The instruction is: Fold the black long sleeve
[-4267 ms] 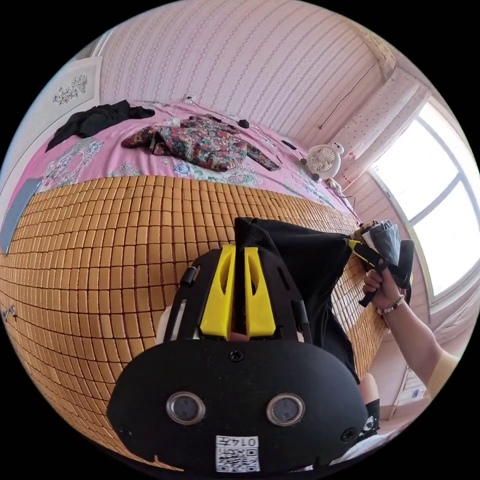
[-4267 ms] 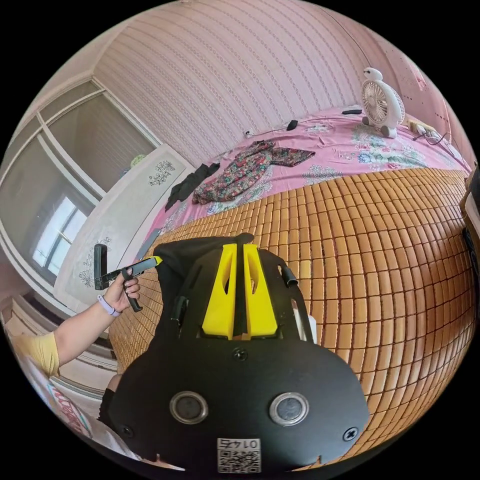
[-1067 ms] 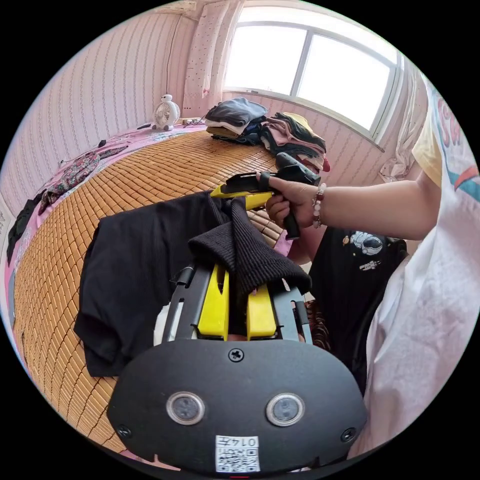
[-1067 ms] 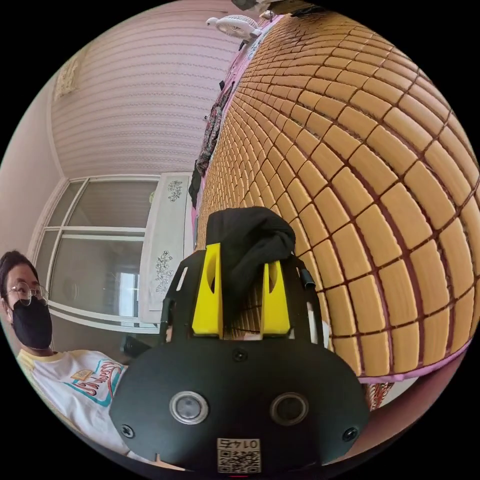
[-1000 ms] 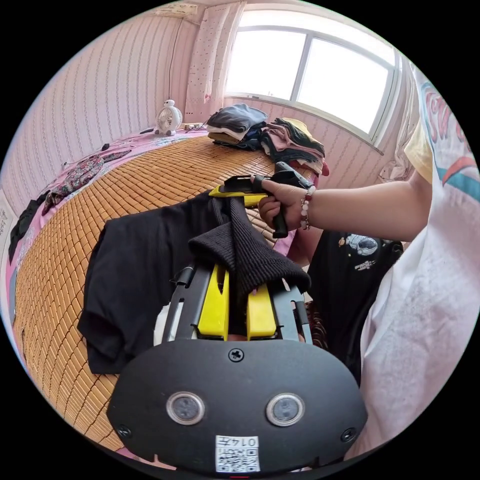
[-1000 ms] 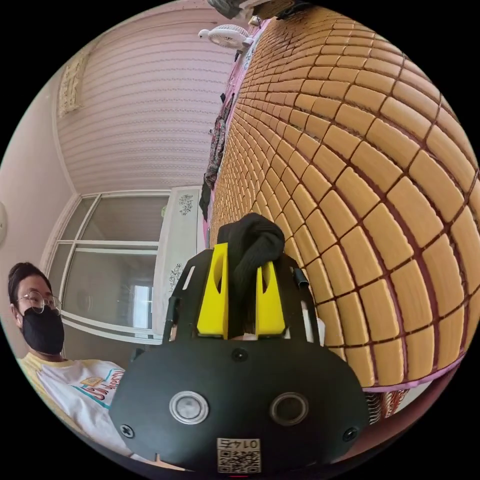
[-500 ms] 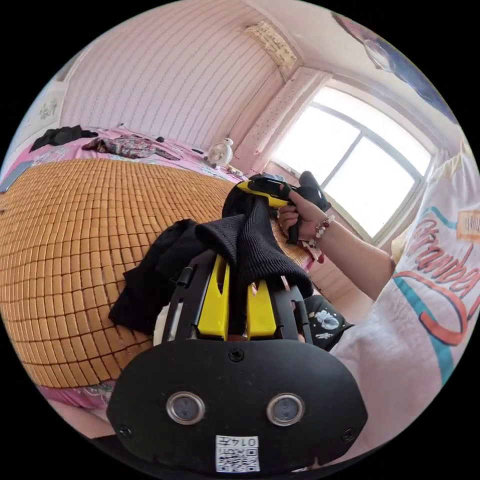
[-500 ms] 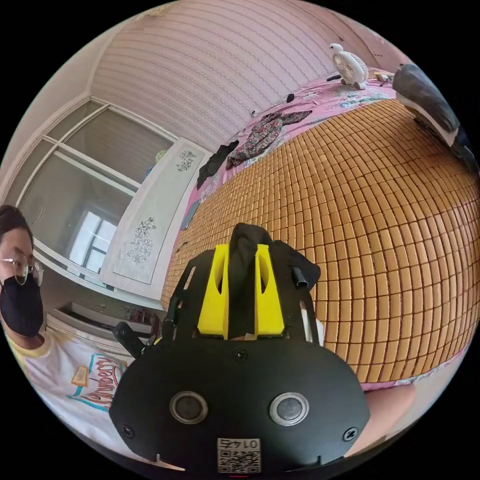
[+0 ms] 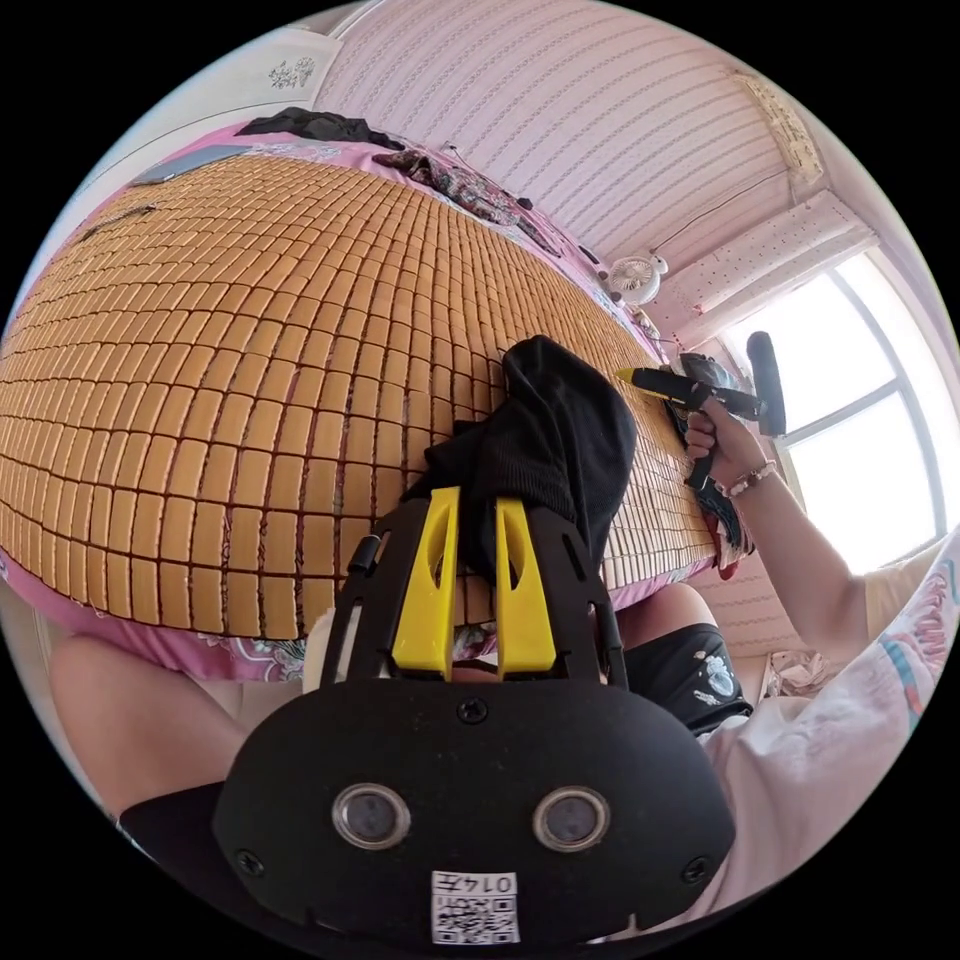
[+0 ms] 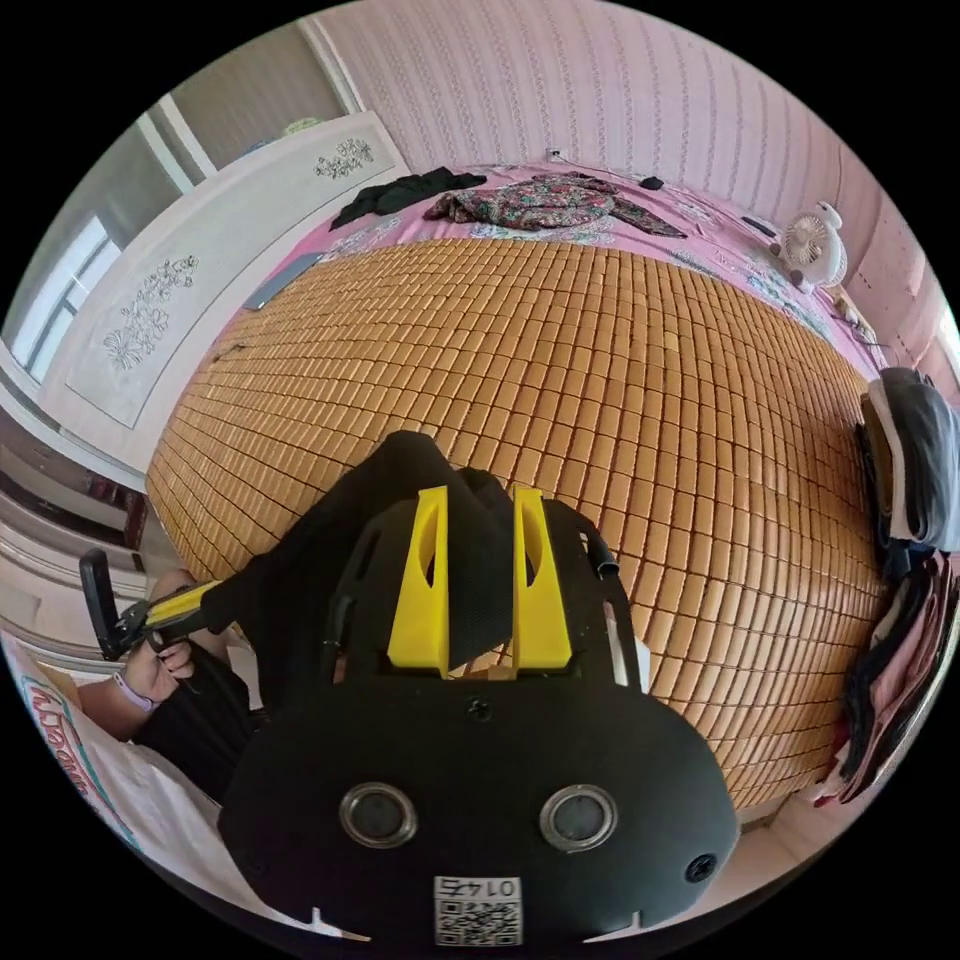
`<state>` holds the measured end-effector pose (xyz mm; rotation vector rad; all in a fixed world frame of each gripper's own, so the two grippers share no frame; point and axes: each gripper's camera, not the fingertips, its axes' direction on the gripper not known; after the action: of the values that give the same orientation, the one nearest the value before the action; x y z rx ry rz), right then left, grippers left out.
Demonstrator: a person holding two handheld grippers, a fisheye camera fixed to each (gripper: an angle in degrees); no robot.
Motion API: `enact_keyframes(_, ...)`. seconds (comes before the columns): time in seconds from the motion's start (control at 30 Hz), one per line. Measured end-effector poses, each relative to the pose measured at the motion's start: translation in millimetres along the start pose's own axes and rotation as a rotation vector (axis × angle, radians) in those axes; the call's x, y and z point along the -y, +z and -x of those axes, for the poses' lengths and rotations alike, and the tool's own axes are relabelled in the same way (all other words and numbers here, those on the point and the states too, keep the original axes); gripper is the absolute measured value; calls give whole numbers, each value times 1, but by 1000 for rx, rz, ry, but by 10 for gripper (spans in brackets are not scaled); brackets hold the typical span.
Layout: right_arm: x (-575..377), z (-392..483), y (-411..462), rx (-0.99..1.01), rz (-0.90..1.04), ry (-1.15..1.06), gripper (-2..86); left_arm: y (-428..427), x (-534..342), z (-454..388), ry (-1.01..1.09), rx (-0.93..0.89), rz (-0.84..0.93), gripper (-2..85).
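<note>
- Near the front edge of the bamboo mat point(image 9: 250, 400), the black long sleeve point(image 9: 560, 440) hangs bunched in a dark lump from the left gripper point(image 9: 476, 520), whose yellow jaws are closed on the knit fabric.
- Half a second ago, in the left gripper view, cloth ran across from this gripper to the right gripper point(image 9: 640, 376); now the right gripper shows apart, off to the right over the mat's edge, with no cloth visibly joining it to the lump.
- Seen from the right gripper view, the right gripper point(image 10: 476, 545) has black cloth point(image 10: 470, 580) between its jaws, which stand a little wider than the left pair; both appear to press on the fabric, so I judge it gripped.
- That same view shows the left gripper point(image 10: 205, 597) at the far left, its tip meeting the dark fabric that spreads toward the right gripper.
- A second ago the garment lay partly spread on the mat; now most of it is lifted and gathered between the two grippers, with only a small part resting on the tiles.
- My reading is that the hands have drawn apart to stretch the garment out, a reset before laying it flat rather than a finished fold.
- At the far end of the bed a floral garment point(image 10: 530, 205) and another dark garment point(image 10: 395, 195) lie untouched, and a stack of folded clothes point(image 10: 905, 520) sits at the right edge.
</note>
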<state>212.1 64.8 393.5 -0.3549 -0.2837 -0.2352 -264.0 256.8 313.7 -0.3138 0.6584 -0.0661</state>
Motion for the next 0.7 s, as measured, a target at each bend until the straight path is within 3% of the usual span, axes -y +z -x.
enact_keyframes(0.13, 20, 15, 29, 73, 126, -105, 48, 10, 9, 1, 46, -14, 41, 51)
enact_keyframes(0.4, -9, -24, -61, 349, -42, 5, 1, -16, 15, -1, 57, -260, 24, -8)
enact_keyframes(0.53, -4, -40, -28, 267, 75, 79, 6, -10, 18, 20, -64, -313, 28, -9)
enact_keyframes(0.7, 25, -18, -13, 204, 53, 32, 20, 2, 17, 63, -313, -285, 3, -7)
